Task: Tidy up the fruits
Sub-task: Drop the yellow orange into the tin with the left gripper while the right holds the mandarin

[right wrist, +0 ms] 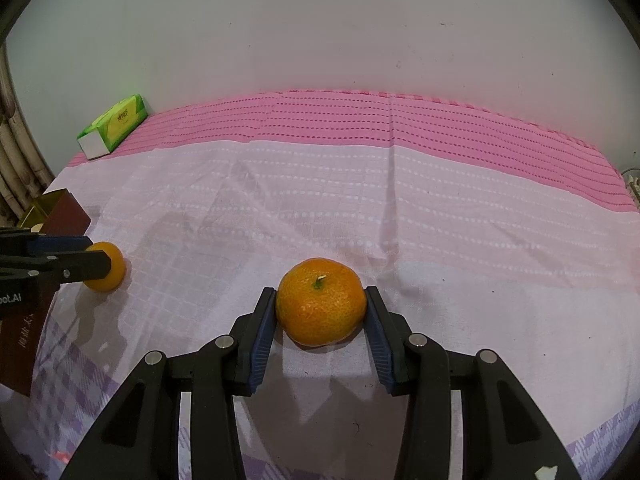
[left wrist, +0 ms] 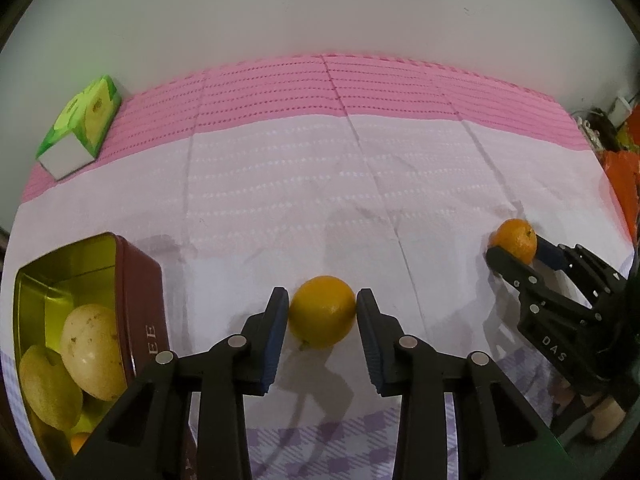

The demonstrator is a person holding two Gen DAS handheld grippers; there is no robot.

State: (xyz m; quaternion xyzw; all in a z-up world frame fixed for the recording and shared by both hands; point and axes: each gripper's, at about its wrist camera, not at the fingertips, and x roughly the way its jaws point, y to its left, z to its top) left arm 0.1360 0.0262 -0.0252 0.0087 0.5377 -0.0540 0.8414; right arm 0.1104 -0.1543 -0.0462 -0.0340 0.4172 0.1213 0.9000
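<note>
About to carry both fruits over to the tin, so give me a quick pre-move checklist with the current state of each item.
1. Left gripper shut on yellow orange: ok.
2. Right gripper shut on mandarin: ok.
3. Tin open: ok.
4. Room left in tin beside the pears: cannot tell.
5. Cloth between left gripper and tin free of obstacles: ok.
6. Tissue box far from the route: ok.

A smooth yellow-orange round orange [left wrist: 322, 312] sits clamped above the cloth. A dimpled, green-stemmed orange mandarin [right wrist: 321, 307] stands upright, pinched. Pale pears [left wrist: 93, 350] fill the dark red, gold-lined metal tin [left wrist: 142, 276].
</note>
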